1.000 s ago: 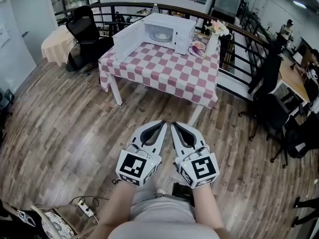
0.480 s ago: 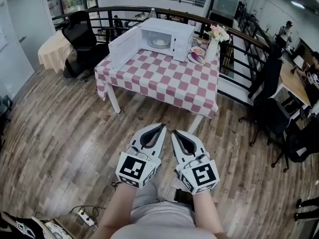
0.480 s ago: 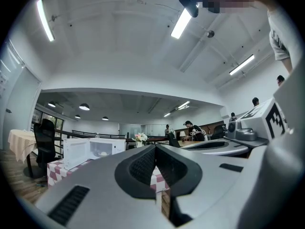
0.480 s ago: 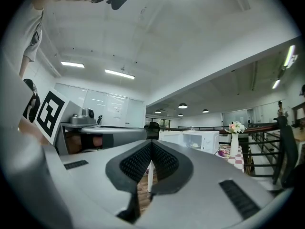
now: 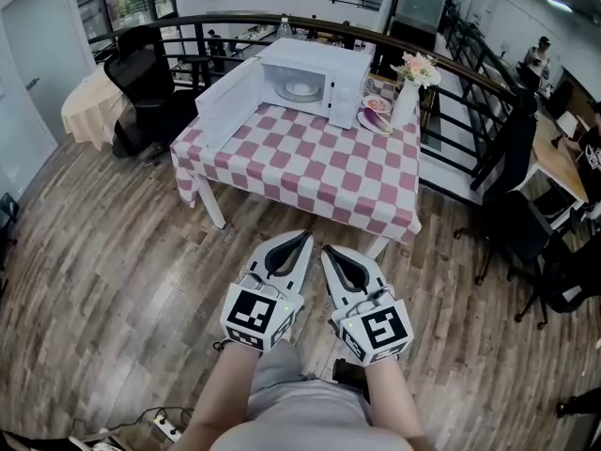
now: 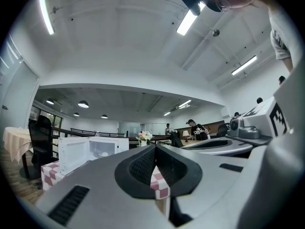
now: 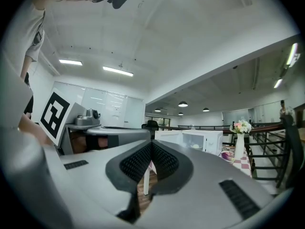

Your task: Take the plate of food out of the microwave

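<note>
A white microwave (image 5: pixel 315 69) stands at the far side of a table with a red-and-white checked cloth (image 5: pixel 310 167), its door (image 5: pixel 225 111) swung open to the left. Inside it a plate of food (image 5: pixel 302 90) shows pale; the same plate (image 6: pixel 102 153) is small in the left gripper view. My left gripper (image 5: pixel 305 240) and right gripper (image 5: pixel 328 251) are held side by side over the wooden floor, short of the table's near edge. Both point level toward the table with jaws shut and nothing between them.
A white vase of flowers (image 5: pixel 408 90) and a second plate of food (image 5: pixel 376 106) stand right of the microwave. Black office chairs (image 5: pixel 141 87) are at the left, a dark railing (image 5: pixel 470 73) runs behind the table, and desks with chairs (image 5: pixel 554 242) fill the right.
The table and microwave have come nearer and sit lower in the head view. Both grippers keep their side-by-side pose, still shut.
</note>
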A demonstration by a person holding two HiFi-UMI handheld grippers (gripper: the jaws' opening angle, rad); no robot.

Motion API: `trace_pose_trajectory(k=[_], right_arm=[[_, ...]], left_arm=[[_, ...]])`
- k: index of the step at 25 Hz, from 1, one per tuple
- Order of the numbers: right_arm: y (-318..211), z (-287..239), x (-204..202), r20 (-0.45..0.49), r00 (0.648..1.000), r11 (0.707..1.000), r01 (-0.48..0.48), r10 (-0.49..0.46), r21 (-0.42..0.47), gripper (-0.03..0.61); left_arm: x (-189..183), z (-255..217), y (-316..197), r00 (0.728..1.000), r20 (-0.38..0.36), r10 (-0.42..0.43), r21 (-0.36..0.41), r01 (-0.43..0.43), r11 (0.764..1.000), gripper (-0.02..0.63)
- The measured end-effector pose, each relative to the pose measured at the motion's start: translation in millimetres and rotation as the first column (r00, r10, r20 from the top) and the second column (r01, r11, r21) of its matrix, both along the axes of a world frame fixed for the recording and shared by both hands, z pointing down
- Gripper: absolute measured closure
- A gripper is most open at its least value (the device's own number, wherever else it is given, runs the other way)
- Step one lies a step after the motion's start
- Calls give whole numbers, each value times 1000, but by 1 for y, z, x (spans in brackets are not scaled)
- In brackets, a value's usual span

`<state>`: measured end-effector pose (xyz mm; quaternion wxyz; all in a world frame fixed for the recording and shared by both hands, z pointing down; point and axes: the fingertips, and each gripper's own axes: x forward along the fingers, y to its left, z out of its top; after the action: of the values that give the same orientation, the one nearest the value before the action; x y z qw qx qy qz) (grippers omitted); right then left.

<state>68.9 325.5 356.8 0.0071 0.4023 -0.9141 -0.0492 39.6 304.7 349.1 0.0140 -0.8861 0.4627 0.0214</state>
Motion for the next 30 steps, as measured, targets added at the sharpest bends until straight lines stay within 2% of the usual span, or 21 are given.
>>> trace_pose_trajectory(k=[4, 17, 22, 30], right_arm=[[-45, -3, -12, 8, 1000, 1000, -9, 9, -9, 555], [-179, -3, -59, 22, 999, 998, -49, 50, -26, 555], [-215, 2, -73, 22, 998, 998, -58, 58, -36, 555], [-260, 12, -71, 31, 997, 995, -74, 76, -60, 555]], left_arm=[[-11, -4, -46, 1000, 24, 4, -4, -4, 1000, 611], [-59, -4, -174, 998, 31, 49, -21, -48, 999, 611], [-78, 0, -212, 999, 14, 45, -35, -45, 998, 611], [-85, 12, -259, 999, 14, 42, -64, -41, 997, 611]])
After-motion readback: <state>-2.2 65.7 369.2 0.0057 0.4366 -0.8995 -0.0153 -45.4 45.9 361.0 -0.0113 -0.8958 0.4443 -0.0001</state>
